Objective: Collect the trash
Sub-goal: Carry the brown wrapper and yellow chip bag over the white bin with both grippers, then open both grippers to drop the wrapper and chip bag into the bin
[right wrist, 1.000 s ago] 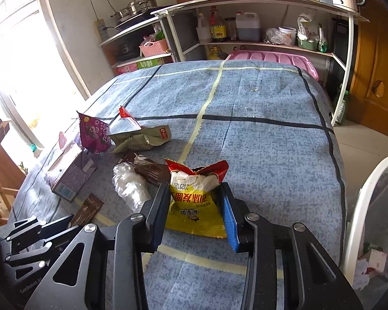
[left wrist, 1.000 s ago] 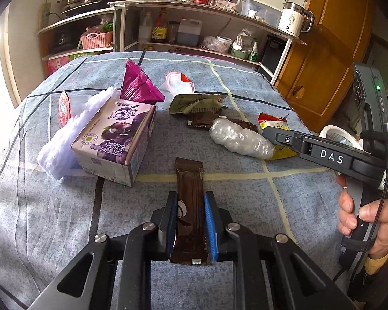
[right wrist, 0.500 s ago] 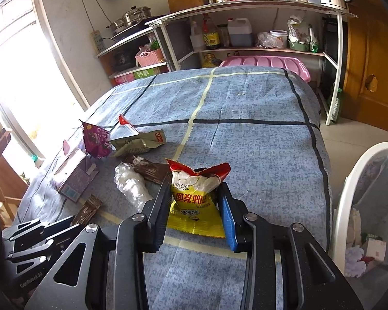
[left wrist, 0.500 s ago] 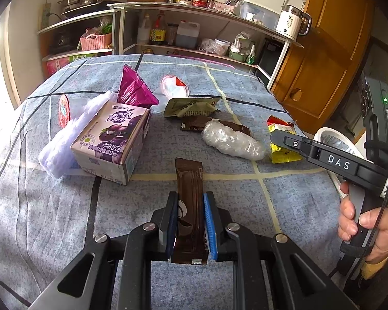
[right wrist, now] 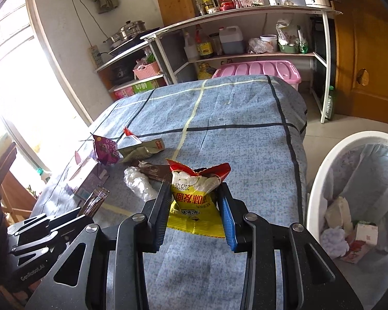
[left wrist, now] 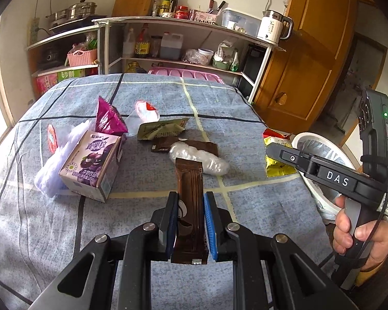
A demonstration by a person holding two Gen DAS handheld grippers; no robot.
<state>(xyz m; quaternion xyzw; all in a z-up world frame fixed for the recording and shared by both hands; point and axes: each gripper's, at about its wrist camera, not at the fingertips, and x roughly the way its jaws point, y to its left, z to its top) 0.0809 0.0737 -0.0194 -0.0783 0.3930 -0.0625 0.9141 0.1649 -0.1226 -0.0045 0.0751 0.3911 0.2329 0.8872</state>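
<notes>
- The bench [right wrist: 245, 118], draped in a blue-grey checked cloth, fills most of both views; its far half and its right side are bare cloth, and its right edge drops off to tiled floor.
- A shelf unit [right wrist: 245, 18] stands behind the far edge of the bench, with a pink bin lid [right wrist: 258, 69] just past that edge.
- A white trash basket [right wrist: 320, 188] stands on the floor just off the right edge of the bench, mouth open, with paper and wrappers already inside.
- The left gripper [left wrist: 191, 222] hangs over the near part of the bench; its jaws are clamped tight on a brown snack-bar wrapper [left wrist: 189, 188], which sticks out forward between them, clear of the cloth.
- The right gripper [right wrist: 194, 211] is near the right edge of the bench, close to the basket; its jaws are partly closed and pinch a yellow and red snack bag [right wrist: 194, 193] by its sides, torn top upward.
- A hand [left wrist: 357, 235] grips that tool's handle, seen from the left wrist camera.
- A purple juice carton [left wrist: 90, 162] lies on its side on the left part of the bench, a white tissue pack [left wrist: 51, 170] touching its left side.
- A crumpled clear plastic wad [left wrist: 201, 157] lies mid-bench, over a dark brown wrapper [left wrist: 168, 144].
- An olive green wrapper [left wrist: 160, 129] and a magenta pouch [left wrist: 108, 118] lie just behind the carton.
</notes>
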